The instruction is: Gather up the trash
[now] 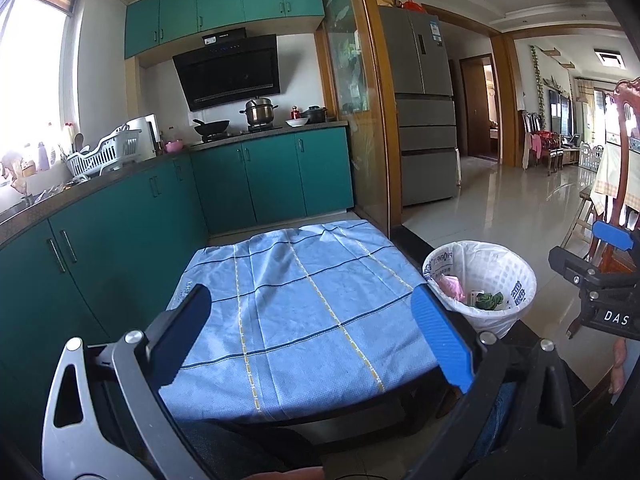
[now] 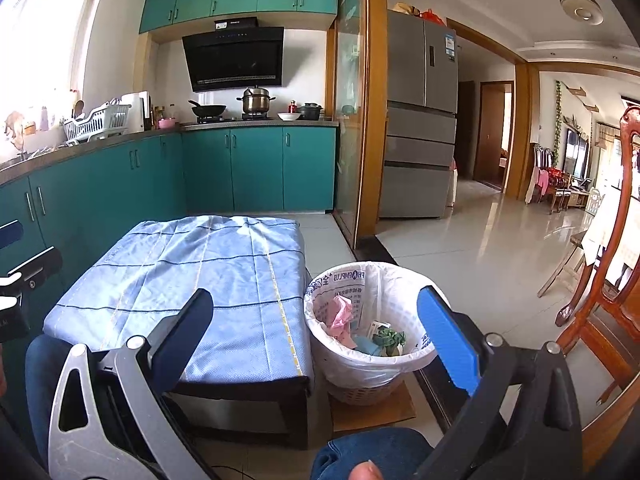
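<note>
A white trash basket (image 2: 372, 364) lined with a printed plastic bag stands on the floor right of a low table; it also shows in the left wrist view (image 1: 486, 312). Inside lie pink trash (image 2: 340, 314), a green scrap (image 2: 390, 338) and a blue piece. My left gripper (image 1: 310, 340) is open and empty, held above the table's blue checked cloth (image 1: 304, 304). My right gripper (image 2: 320, 344) is open and empty, held above the table's right edge and the basket. The cloth (image 2: 192, 272) bears no loose trash that I can see.
Teal kitchen cabinets (image 2: 256, 168) run along the left and back. A glass partition with a wooden frame (image 2: 360, 120) and a grey fridge (image 2: 420, 120) stand behind. A wooden chair (image 2: 600, 320) stands at the right. Tiled floor stretches beyond the basket.
</note>
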### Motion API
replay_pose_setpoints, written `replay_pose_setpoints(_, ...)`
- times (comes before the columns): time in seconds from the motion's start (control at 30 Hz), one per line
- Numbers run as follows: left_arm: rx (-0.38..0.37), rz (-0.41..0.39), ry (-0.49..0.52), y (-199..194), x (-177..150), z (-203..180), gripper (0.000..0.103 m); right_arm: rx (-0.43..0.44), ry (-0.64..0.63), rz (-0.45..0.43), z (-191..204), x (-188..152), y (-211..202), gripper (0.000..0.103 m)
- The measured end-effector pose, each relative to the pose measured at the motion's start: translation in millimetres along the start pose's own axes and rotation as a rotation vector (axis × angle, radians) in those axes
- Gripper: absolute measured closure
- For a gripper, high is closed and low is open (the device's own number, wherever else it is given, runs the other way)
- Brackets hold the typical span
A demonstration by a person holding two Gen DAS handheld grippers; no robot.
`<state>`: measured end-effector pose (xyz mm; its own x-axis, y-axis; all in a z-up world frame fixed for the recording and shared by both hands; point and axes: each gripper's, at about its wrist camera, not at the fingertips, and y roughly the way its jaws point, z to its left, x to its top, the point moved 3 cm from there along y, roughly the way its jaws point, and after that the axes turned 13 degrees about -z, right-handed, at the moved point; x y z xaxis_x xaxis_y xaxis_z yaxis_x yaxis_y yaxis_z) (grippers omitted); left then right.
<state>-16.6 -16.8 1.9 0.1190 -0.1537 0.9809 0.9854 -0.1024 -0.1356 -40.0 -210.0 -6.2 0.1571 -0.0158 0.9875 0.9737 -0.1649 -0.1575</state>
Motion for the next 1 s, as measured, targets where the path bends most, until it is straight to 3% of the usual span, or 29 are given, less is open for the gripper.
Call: replay_pose_setpoints(1.0,0.005,0.007,-0.004,5.3,-0.3,3.1,0.003,0.012,-0.001,-0.011,1.9,3.7,-5.6,0.004)
